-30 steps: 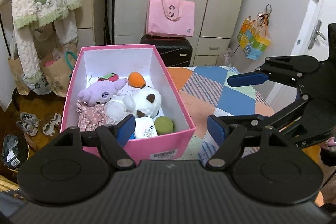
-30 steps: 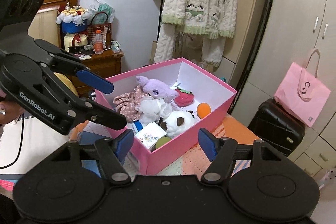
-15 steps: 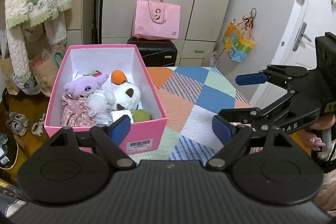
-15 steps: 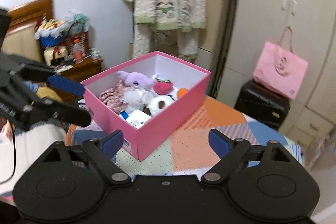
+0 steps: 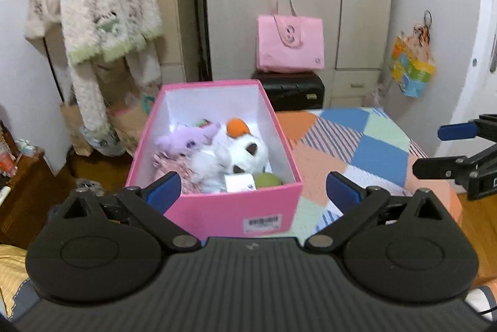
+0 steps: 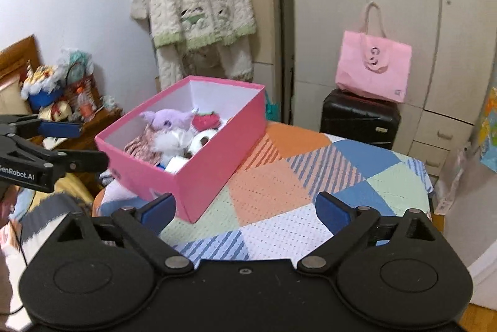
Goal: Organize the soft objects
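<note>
From the left wrist view, the left claw (image 5: pixel 252 192) is spread wide and empty, held back from the near end of the pink box (image 5: pixel 236 212), which sits on the desk under a patchwork cloth (image 5: pixel 357 145). Inside lie a purple plush (image 5: pixel 186 137), a white plush with dark patches (image 5: pixel 248 151), an orange ball (image 5: pixel 237 126), a green ball (image 5: pixel 268 179) and a small white carton (image 5: pixel 239 182). Everything soft appears boxed, so the step looks like withdrawing; it is done well by drawing both claws clear without nudging the box. The right wrist view shows the right claw (image 6: pixel 245 209) spread and empty too, over bare cloth. It alone shows a red strawberry plush (image 6: pixel 205 120) clearly and the cluttered nightstand (image 6: pixel 93 117), but not the two balls.
</note>
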`<state>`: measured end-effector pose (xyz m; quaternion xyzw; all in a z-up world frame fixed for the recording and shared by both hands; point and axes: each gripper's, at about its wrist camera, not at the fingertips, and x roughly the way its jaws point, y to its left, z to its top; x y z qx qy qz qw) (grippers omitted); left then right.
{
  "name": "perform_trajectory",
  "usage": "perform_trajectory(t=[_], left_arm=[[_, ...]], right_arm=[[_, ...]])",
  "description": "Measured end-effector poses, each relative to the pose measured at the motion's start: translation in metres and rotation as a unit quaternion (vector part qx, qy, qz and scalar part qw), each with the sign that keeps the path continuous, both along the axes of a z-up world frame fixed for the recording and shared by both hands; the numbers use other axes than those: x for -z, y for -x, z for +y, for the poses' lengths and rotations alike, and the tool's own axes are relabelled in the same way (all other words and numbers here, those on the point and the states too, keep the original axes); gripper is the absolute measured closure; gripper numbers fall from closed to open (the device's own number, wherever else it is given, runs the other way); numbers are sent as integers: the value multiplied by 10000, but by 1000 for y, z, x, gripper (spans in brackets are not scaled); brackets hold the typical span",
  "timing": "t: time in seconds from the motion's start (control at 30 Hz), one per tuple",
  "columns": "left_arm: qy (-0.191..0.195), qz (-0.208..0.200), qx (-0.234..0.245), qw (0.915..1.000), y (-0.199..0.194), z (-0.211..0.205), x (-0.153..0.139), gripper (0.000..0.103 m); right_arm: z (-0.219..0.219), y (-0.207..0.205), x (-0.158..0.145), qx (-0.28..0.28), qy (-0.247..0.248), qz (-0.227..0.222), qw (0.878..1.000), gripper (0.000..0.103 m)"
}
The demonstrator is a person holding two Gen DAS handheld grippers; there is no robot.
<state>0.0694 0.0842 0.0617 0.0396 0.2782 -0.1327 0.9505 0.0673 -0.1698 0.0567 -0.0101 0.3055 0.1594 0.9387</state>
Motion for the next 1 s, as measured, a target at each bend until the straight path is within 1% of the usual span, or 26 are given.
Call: perform_trajectory(t=[0.13, 0.27, 0.37, 0.47, 0.53, 0.63, 0.77, 0.9, 1.0], left_arm=[[154, 30, 86, 9998, 1, 4, 2, 2], [138, 5, -43, 9999, 2, 1, 9, 2], [232, 35, -80, 9997, 1, -3, 15, 2], [270, -29, -198, 9994, 5, -7, 19, 2], [217, -57, -301, 9993, 7, -10, 22, 2], [28, -121, -446, 9989, 9, -15, 27, 2], [-72, -134, -583, 9982, 15, -22, 32, 2], [-150, -92, -650, 9977, 20, -26, 36, 2], [-201, -65, -650, 9977, 22, -29, 35, 1]], right_arm=[[-2, 0, -3, 236, -122, -135, 9996, 4], [1, 5, -4, 522, -297, -225, 9979, 4], [5, 12, -3, 671, -322, -296, 9968, 4], [6, 18, 0, 814, -335, -331, 9956, 4], [7, 20, 4, 958, -263, -354, 9944, 5], [10, 26, 8, 1156, 4, -463, 9922, 5], [13, 39, 10, 1569, 311, -781, 9840, 5], [11, 47, 13, 1661, 298, -761, 9827, 5], [12, 50, 17, 1718, 393, -711, 9818, 5]])
